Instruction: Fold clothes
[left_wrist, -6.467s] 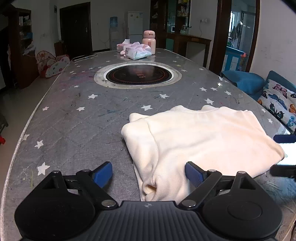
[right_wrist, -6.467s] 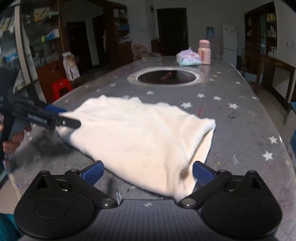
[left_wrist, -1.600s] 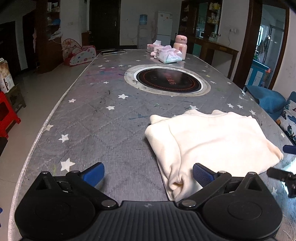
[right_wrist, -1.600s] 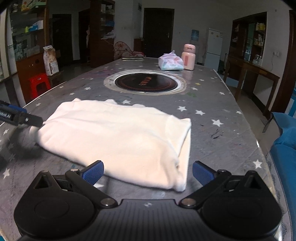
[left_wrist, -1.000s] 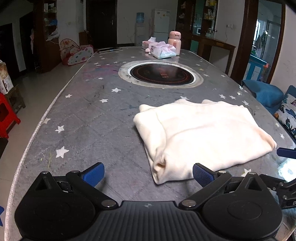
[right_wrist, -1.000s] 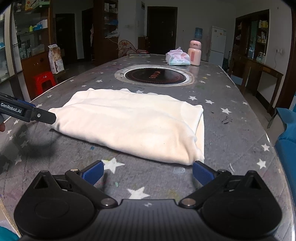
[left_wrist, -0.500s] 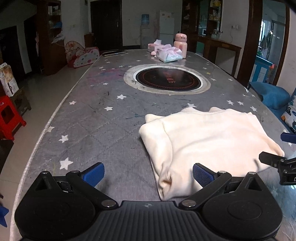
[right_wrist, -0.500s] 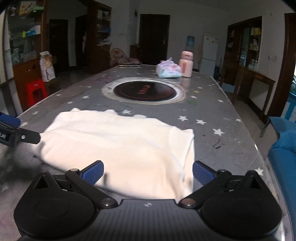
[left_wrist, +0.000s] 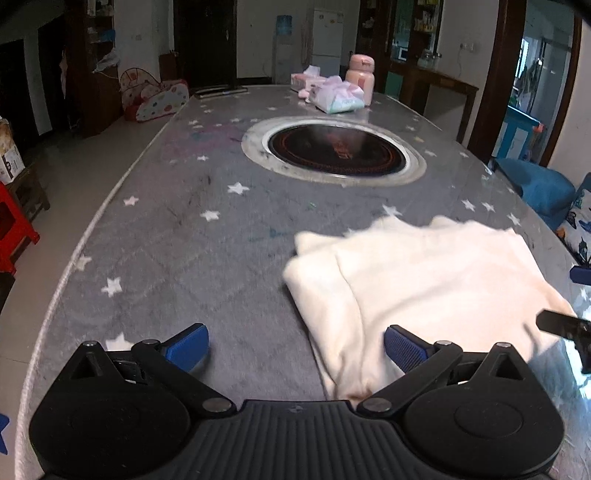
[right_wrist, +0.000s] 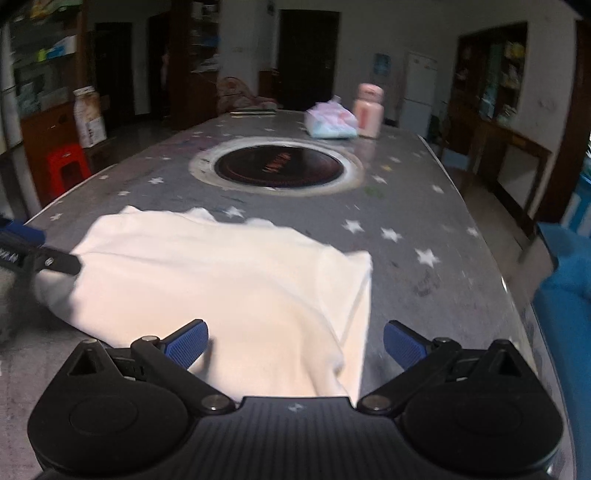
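A cream folded garment (left_wrist: 424, 280) lies on the grey star-patterned table (left_wrist: 184, 236). My left gripper (left_wrist: 293, 345) is open at the garment's near left corner, its right fingertip (left_wrist: 404, 347) over the cloth edge. In the right wrist view the same garment (right_wrist: 221, 280) spreads ahead, and my right gripper (right_wrist: 295, 341) is open, straddling the garment's near right corner. The left gripper's finger (right_wrist: 55, 260) shows at the garment's far left end. The right gripper's fingers (left_wrist: 565, 325) show at the garment's right end in the left wrist view.
A round black cooktop (left_wrist: 334, 149) is set into the table middle. At the far end stand a pink bottle (left_wrist: 361, 75) and tissue packs (left_wrist: 334, 98). A blue sofa cushion (left_wrist: 535, 188) lies right of the table, a red stool (right_wrist: 68, 162) left.
Both grippers have moved closer in over the garment's near corners since half a second ago. The garment lies in the same folded shape. Both stay open.
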